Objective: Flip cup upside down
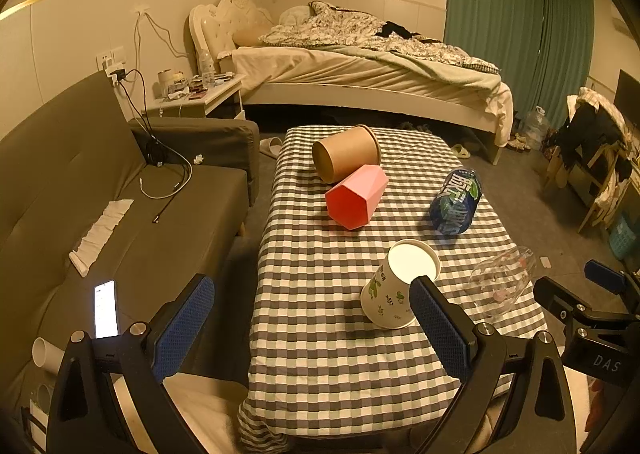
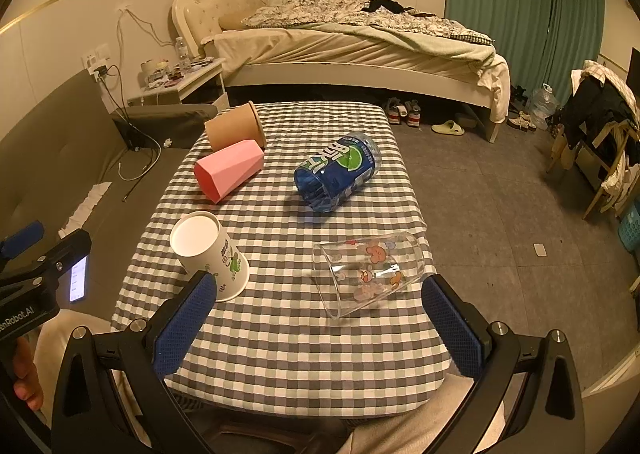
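A white paper cup [image 1: 394, 286] with green leaf print stands upside down on the checked table [image 1: 320, 334]; it also shows in the right wrist view [image 2: 210, 254]. A clear glass cup [image 2: 370, 274] with cartoon prints lies on its side near the table's right edge, faint in the left wrist view [image 1: 502, 280]. A pink faceted cup [image 1: 356, 196] and a brown paper cup [image 1: 346, 152] lie on their sides further back. My left gripper [image 1: 312, 328] is open and empty, its right finger just beside the white cup. My right gripper [image 2: 320, 318] is open and empty, just short of the glass cup.
A blue cut-off bottle [image 2: 338, 170] lies on its side mid-table. A grey sofa [image 1: 80, 194] with a lit phone [image 1: 106, 308] and cables stands to the left. A bed [image 1: 360, 66] is behind the table, chairs with clothes [image 2: 600, 126] at right.
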A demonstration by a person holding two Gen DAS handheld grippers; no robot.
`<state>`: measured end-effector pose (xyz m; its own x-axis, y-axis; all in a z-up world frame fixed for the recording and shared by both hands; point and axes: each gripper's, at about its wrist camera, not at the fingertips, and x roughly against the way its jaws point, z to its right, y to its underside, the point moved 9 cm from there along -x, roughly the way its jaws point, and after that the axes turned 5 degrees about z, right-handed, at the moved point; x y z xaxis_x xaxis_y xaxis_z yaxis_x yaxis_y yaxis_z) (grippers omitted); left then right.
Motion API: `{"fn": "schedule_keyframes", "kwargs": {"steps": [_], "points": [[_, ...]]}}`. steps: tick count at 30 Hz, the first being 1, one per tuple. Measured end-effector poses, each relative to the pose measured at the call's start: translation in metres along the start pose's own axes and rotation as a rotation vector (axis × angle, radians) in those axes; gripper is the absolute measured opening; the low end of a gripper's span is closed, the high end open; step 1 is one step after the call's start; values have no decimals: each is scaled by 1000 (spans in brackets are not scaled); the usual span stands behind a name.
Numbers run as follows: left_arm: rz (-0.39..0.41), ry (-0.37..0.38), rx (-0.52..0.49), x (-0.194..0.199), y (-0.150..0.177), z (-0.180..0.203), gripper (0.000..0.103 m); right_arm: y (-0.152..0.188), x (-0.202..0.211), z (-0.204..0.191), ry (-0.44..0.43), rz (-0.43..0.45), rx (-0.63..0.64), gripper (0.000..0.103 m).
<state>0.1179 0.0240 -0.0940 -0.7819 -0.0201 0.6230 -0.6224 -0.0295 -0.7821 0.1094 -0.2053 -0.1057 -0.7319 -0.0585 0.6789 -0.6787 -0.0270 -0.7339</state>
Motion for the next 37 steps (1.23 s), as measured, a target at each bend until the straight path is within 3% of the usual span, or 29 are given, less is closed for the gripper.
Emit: {"fn": "schedule_keyframes", "kwargs": {"steps": [37], "points": [[-29, -8, 24, -4, 15, -6, 101, 2, 1, 1, 4, -8, -7, 103]]}}
